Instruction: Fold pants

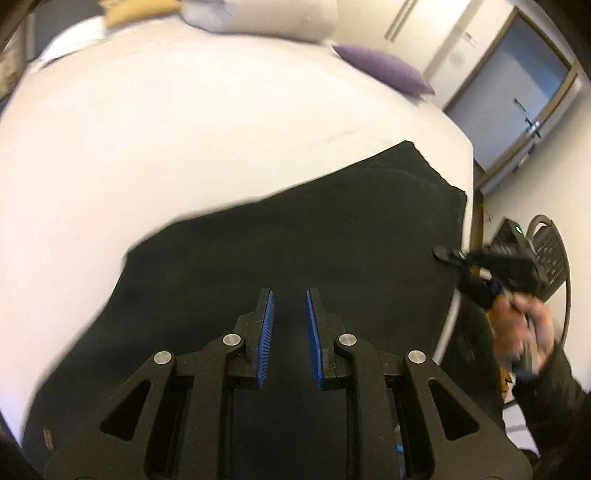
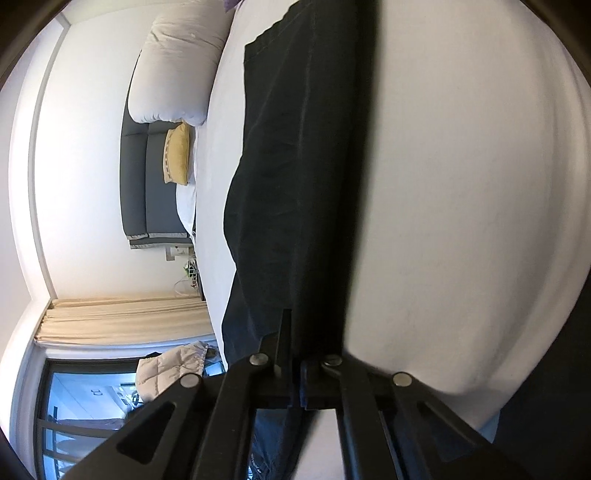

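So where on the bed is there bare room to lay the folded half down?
Bare sheet lies between the pants and the pillows. Crowded: the right edge, where the right gripper meets the fabric.

Black pants [image 2: 295, 166] were seen clamped in the closed right gripper [image 2: 297, 354] over a white bed [image 2: 461, 184].

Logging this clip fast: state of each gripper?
Left gripper: open, over the black pants, holding nothing.
Right gripper: shut on the pants' edge.
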`<state>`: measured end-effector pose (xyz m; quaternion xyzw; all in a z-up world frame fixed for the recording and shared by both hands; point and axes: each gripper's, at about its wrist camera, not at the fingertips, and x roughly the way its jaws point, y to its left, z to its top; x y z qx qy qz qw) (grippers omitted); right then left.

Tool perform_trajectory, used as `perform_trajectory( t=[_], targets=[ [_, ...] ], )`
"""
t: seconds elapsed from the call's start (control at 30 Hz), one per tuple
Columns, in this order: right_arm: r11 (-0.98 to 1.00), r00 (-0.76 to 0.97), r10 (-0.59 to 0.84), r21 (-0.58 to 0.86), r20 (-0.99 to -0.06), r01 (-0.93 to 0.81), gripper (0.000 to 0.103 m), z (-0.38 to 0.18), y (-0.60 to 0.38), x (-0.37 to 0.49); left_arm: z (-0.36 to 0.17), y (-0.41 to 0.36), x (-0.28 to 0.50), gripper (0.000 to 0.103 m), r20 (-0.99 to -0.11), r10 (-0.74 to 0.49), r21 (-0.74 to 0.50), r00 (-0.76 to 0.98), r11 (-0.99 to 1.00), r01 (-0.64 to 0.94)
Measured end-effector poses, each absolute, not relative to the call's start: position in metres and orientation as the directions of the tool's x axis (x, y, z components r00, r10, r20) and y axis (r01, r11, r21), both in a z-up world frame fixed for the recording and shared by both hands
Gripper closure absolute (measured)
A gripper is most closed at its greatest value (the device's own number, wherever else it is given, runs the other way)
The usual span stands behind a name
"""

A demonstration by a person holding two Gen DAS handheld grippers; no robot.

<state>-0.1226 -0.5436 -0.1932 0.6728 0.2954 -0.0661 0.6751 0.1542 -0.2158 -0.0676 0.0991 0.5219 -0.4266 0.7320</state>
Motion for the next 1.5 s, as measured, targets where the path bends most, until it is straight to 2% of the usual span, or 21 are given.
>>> perform_trajectory(
  t=[0.13, 0.23, 0.37, 0.4, 0.53, 0.63, 0.77, 0.9, 1.0, 1.1, 1.17, 1.23, 1.27, 1.3, 1.4, 1.5],
  targets=[
    [0.090, 0.814, 0.310, 0.868, -0.491, 0.489, 0.103, -0.196, -0.545, -0.122, -0.111, -0.254, 0.195, 0.086, -0.937, -0.338, -0.155, 0.090, 0.632, 0.759],
    [0.105, 0.812, 0.304, 0.865, -0.498, 0.491, 0.103, -0.196, -0.546, -0.124, -0.122, -0.253, 0.219, 0.086, -0.936, -0.337, -0.163, 0.101, 0.667, 0.727],
    [0.137, 0.805, 0.298, 0.857, -0.513, 0.496, 0.103, -0.193, -0.548, -0.126, -0.116, -0.252, 0.251, 0.086, -0.938, -0.248, -0.031, 0.242, 0.755, 0.655],
    [0.154, 0.802, 0.297, 0.855, -0.519, 0.496, 0.103, -0.190, -0.547, -0.125, -0.110, -0.250, 0.255, 0.086, -0.933, -0.249, -0.030, 0.259, 0.773, 0.634],
    [0.186, 0.807, 0.283, 0.855, -0.518, 0.484, 0.099, -0.180, -0.548, -0.126, -0.073, -0.257, 0.230, 0.086, -0.888, -0.368, -0.087, 0.275, 0.722, 0.686],
    [0.165, 0.813, 0.285, 0.861, -0.508, 0.481, 0.100, -0.184, -0.552, -0.122, -0.066, -0.283, 0.189, 0.086, -0.874, -0.458, -0.171, 0.165, 0.606, 0.777],
    [0.137, 0.815, 0.291, 0.865, -0.500, 0.482, 0.103, -0.191, -0.553, -0.119, -0.107, -0.323, 0.158, 0.086, -0.924, -0.370, -0.123, 0.095, 0.524, 0.843],
    [0.133, 0.817, 0.286, 0.865, -0.501, 0.484, 0.103, -0.192, -0.553, -0.123, -0.117, -0.317, 0.196, 0.089, -0.902, -0.425, -0.226, 0.081, 0.623, 0.749],
    [0.149, 0.812, 0.286, 0.861, -0.509, 0.487, 0.103, -0.189, -0.551, -0.122, -0.106, -0.317, 0.216, 0.089, -0.919, -0.309, -0.044, 0.245, 0.697, 0.716],
    [0.178, 0.810, 0.281, 0.857, -0.515, 0.484, 0.097, -0.181, -0.551, -0.122, -0.085, -0.310, 0.228, 0.089, -0.897, -0.387, -0.144, 0.216, 0.716, 0.684],
    [0.186, 0.815, 0.273, 0.859, -0.512, 0.477, 0.092, -0.177, -0.553, -0.123, -0.076, -0.322, 0.218, 0.089, -0.882, -0.438, -0.187, 0.172, 0.660, 0.727],
    [0.175, 0.819, 0.272, 0.863, -0.504, 0.473, 0.092, -0.178, -0.556, -0.122, -0.074, -0.341, 0.204, 0.089, -0.867, -0.493, -0.262, 0.077, 0.580, 0.772],
    [0.175, 0.821, 0.273, 0.865, -0.502, 0.471, 0.093, -0.179, -0.557, -0.121, -0.077, -0.356, 0.198, 0.089, -0.864, -0.502, -0.285, 0.032, 0.542, 0.791],
    [0.174, 0.821, 0.274, 0.866, -0.500, 0.469, 0.101, -0.181, -0.558, -0.121, -0.083, -0.369, 0.191, 0.089, -0.865, -0.502, -0.301, -0.001, 0.516, 0.802],
    [0.162, 0.815, 0.286, 0.864, -0.504, 0.477, 0.103, -0.189, -0.561, -0.120, -0.107, -0.404, 0.168, 0.089, -0.886, -0.454, -0.325, -0.092, 0.467, 0.822],
    [0.175, 0.812, 0.285, 0.861, -0.509, 0.478, 0.103, -0.188, -0.561, -0.120, -0.124, -0.403, 0.192, 0.089, -0.897, -0.438, -0.287, -0.056, 0.481, 0.829]
  ],
)
